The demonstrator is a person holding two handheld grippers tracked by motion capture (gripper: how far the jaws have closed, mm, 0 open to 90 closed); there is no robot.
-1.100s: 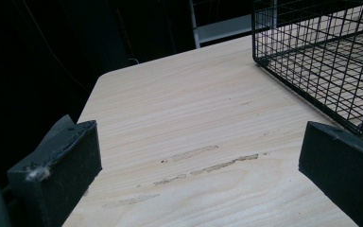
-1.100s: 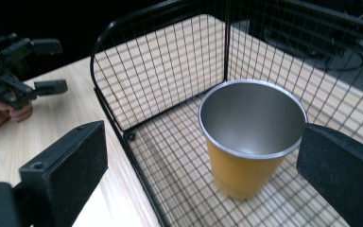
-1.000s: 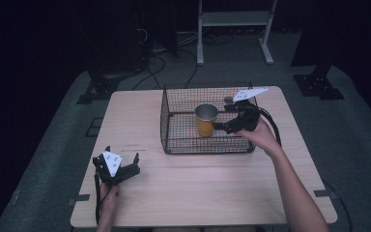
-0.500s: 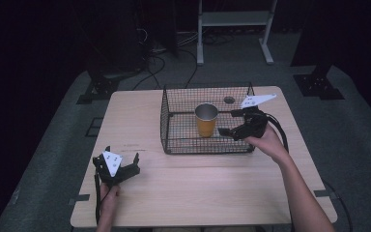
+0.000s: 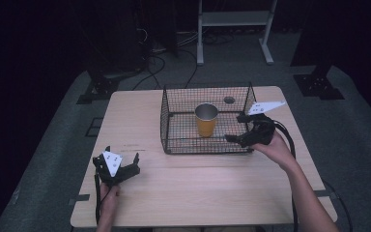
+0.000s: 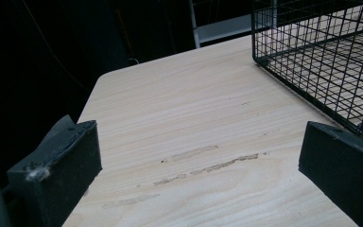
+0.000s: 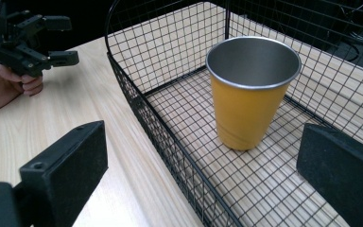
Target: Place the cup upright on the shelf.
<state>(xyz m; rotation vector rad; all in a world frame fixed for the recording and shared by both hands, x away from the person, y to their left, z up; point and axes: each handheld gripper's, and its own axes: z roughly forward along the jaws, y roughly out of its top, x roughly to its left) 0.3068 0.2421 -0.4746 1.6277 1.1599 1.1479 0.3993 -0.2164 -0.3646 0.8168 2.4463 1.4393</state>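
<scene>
Over at the near-left corner of the light wooden table (image 5: 198, 183), left hand (image 5: 107, 193) wrapped round the left gripper (image 5: 121, 164), low over the tabletop; jaws spread wide with nothing between them, bare wood grain and a few scuff marks (image 6: 203, 165) showing in the gap in the left gripper view; a corner of the black wire basket (image 6: 321, 61) up at the right of that view, well clear of the jaws.

Moving across to mid-table: the wire basket (image 5: 174, 121) sitting on the far half of the table, open at the top; inside it, upright on the mesh floor, a yellow cup with a metal rim (image 5: 206, 119), standing free, touched by nothing; a small dark round hole (image 5: 229, 100) in the tabletop just behind the basket.

On to the right: right hand (image 5: 275, 147) holding the right gripper (image 5: 235, 128) at the basket's near-right corner, white three-cornered plate (image 5: 264, 107) on top, cable (image 5: 286, 137) trailing back along the forearm; jaws gaping wide, empty, straddling the basket's front wall in the right gripper view, one jaw outside over the table, the other over the mesh floor; the cup (image 7: 250, 90) dead ahead between them but not in contact; the left gripper (image 7: 52, 40) and its hand visible far off at the top left of that view.
</scene>
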